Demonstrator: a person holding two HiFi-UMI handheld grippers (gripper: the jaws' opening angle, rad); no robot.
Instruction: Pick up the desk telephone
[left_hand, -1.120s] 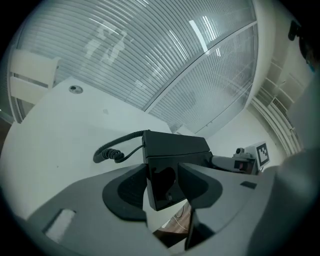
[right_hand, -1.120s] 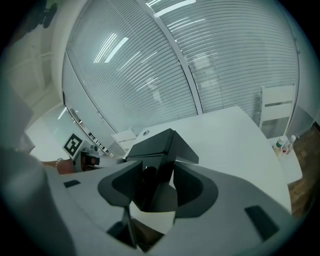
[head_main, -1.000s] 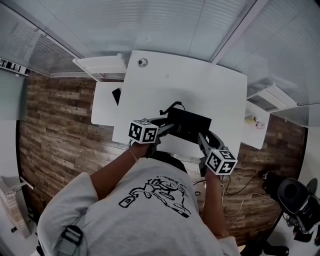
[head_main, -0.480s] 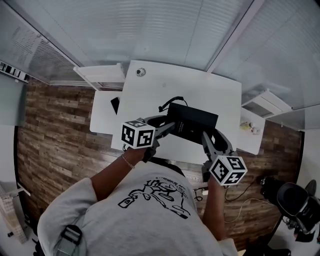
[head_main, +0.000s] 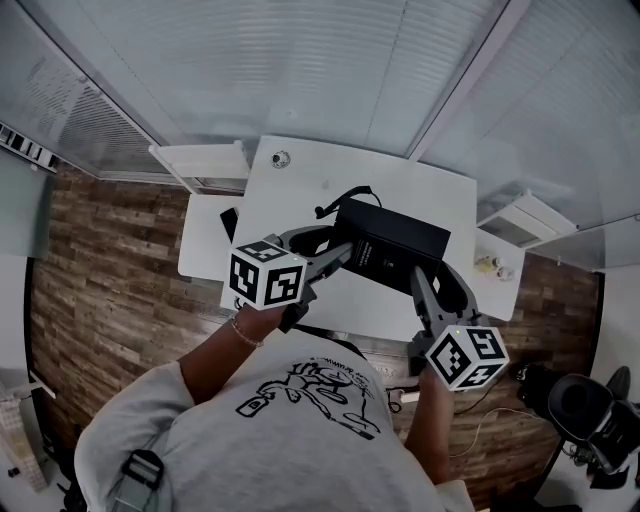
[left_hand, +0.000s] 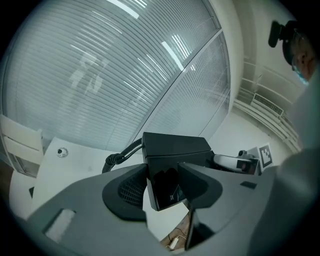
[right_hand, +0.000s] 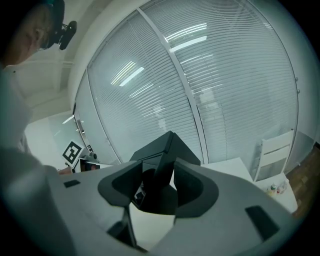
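Two-handed lift well under way, by the look of it. Compared with a second back: marker cubes (head_main: 267, 277) bigger and nearer the camera, desk telephone (head_main: 395, 243) moved toward the upper right of the head view and tipped. So probably up off the white desk (head_main: 300, 195) now, not resting on it.

Left gripper (head_main: 343, 256) clamped on the phone's left end, right gripper (head_main: 417, 280) pinching the right end. Same story in both gripper views: black casing wedged tight between the jaws, no gap. Pick-up basically done then, just needs keeping level.

Worth watching the black cord (head_main: 338, 203) trailing off the back toward the desk. Could tug if raised much more.

Otherwise nothing in the way. Small round thing (head_main: 280, 159) at the desk's far left corner, little bottles (head_main: 488, 264) on the side shelf (head_main: 520, 225) at right, office chair (head_main: 590, 405) at lower right, all well apart.
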